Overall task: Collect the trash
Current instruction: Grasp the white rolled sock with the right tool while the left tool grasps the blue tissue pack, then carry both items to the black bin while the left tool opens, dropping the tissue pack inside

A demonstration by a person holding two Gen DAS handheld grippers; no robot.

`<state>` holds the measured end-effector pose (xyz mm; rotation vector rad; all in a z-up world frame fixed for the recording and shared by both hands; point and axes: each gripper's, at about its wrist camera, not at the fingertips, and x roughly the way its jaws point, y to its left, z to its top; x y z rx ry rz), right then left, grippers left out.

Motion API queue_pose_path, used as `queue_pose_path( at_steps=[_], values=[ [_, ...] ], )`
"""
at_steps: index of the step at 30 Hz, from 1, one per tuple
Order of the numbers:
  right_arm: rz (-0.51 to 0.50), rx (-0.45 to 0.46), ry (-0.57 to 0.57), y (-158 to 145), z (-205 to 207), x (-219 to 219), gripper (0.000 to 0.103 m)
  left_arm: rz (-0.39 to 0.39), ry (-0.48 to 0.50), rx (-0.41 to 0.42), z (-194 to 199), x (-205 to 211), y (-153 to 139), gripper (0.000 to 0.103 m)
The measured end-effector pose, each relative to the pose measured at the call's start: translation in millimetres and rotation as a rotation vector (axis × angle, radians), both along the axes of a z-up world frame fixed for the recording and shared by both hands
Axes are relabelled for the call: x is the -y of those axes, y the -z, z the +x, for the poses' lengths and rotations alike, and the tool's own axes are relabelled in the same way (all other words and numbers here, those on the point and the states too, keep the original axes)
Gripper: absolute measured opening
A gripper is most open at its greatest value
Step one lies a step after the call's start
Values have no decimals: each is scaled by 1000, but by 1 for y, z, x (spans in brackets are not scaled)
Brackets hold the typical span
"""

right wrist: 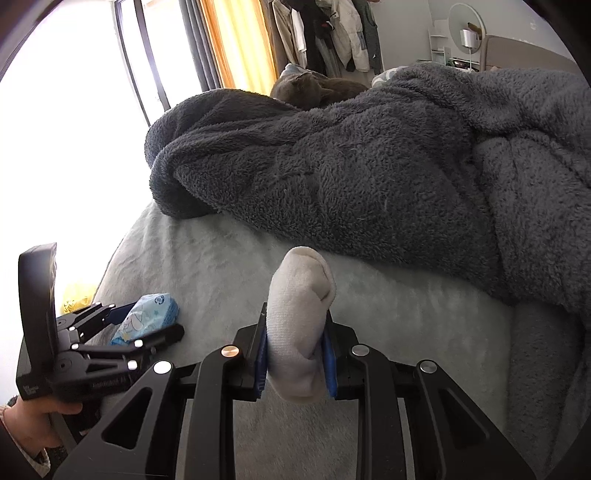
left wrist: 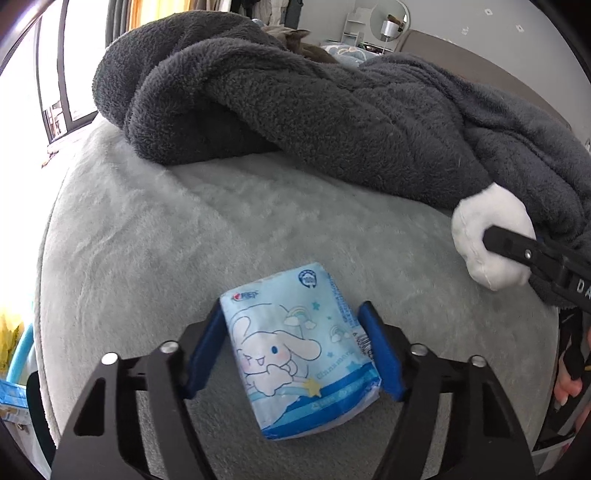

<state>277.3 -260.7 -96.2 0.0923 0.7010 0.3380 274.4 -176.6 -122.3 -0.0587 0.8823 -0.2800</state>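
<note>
A light blue tissue pack [left wrist: 299,350] with a cartoon dog print lies on the pale grey bed cover [left wrist: 221,229]. My left gripper [left wrist: 295,347] has its blue pads on both sides of the pack, touching or nearly touching it. The pack also shows in the right wrist view [right wrist: 147,317], between the left gripper's fingers. My right gripper [right wrist: 295,354] is shut on a white sock [right wrist: 299,332] and holds it above the bed. The sock also shows in the left wrist view [left wrist: 487,236] at the right, by the dark blanket.
A thick dark grey fleece blanket [right wrist: 369,166] is heaped across the far side of the bed. A grey cat [right wrist: 314,90] lies behind it. A window [right wrist: 74,110] is at the left, hanging clothes [right wrist: 332,33] behind. Something yellow [left wrist: 9,339] is below the bed's left edge.
</note>
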Motion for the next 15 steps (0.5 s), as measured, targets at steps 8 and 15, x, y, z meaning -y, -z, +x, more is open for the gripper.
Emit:
queue_pose_path(
  at_steps=[8,15],
  values=[
    [20,-20,21,1,-12,1,24,-47,46,8,-14,-15,-9,60],
    [64,-23,16,-10,-29,-15,24,-72,90,41,-38,-28,-25,59]
  ],
)
